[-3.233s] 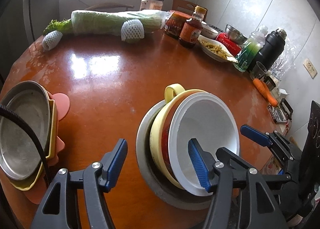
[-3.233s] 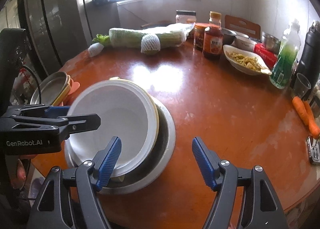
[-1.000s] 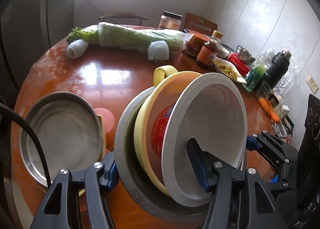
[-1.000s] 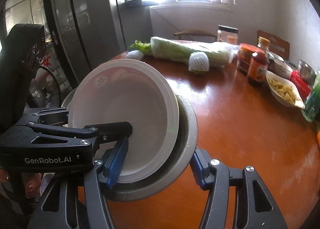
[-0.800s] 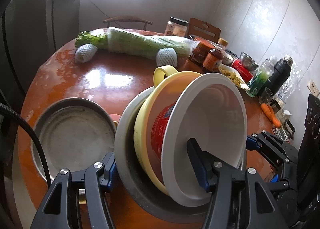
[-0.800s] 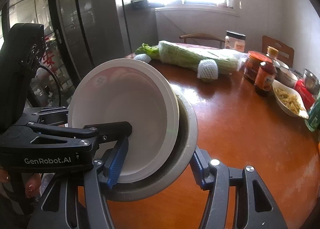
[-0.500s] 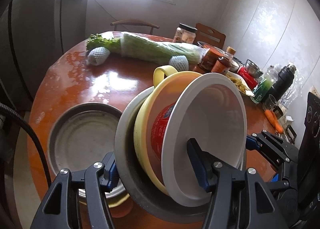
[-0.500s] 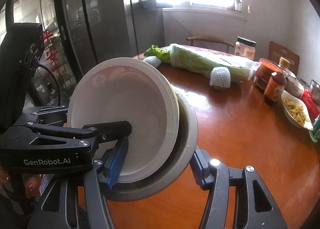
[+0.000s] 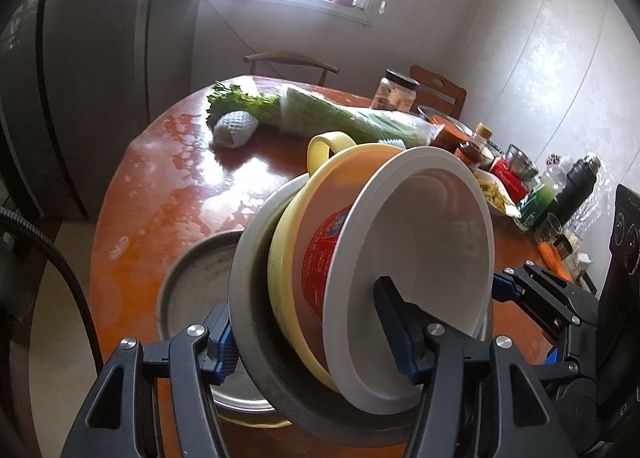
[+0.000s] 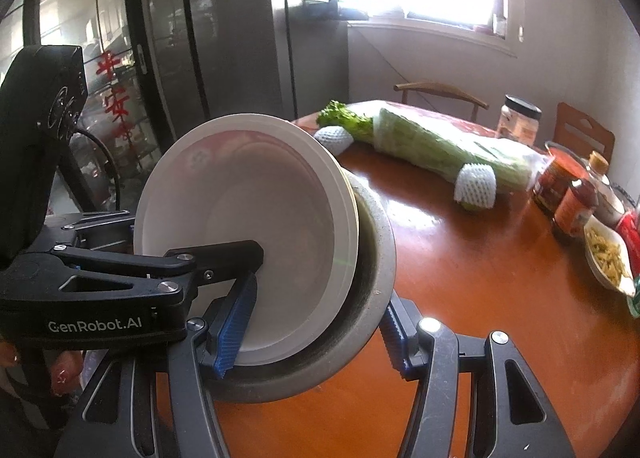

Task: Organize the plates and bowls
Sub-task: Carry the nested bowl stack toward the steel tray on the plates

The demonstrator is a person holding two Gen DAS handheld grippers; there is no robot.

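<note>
A: Main thing: nested stack (image 9: 360, 298), carried tilted, off the table. White bowl (image 9: 432, 242) innermost, then a red-printed bowl (image 9: 324, 254), a yellow handled bowl (image 9: 320, 162), all inside a grey metal plate (image 9: 248, 298).

B: Grippers?

A: Both clamped on it, jaws about half spread. Left gripper (image 9: 316, 342): one pad under the grey plate's back, the other inside the white bowl. Right gripper (image 10: 316, 334): same pinch from the opposite side of the rim, one pad inside the white bowl (image 10: 248, 234), one behind the grey plate (image 10: 376, 258).

B: Where's it headed?

A: My guess, onto the second metal plate (image 9: 192, 290) lying on the round table (image 9: 160, 194), right below the carried stack in the left view. A yellow rim peeks out beneath it.

B: How to do it well?

A: Level the stack first; tilted like this the inner bowls could slide out. Keep both hands matched, centre over the lower plate, lower until it seats, then let go.

B: Anything unclear?

A: Whether the stack is clear of the lower plate or grazing it, can't tell. Lower plate half hidden. Red bowl's print unreadable. Window blown out. Only some fingers (image 10: 60, 374) of the person show, bottom left of the right view.
</note>
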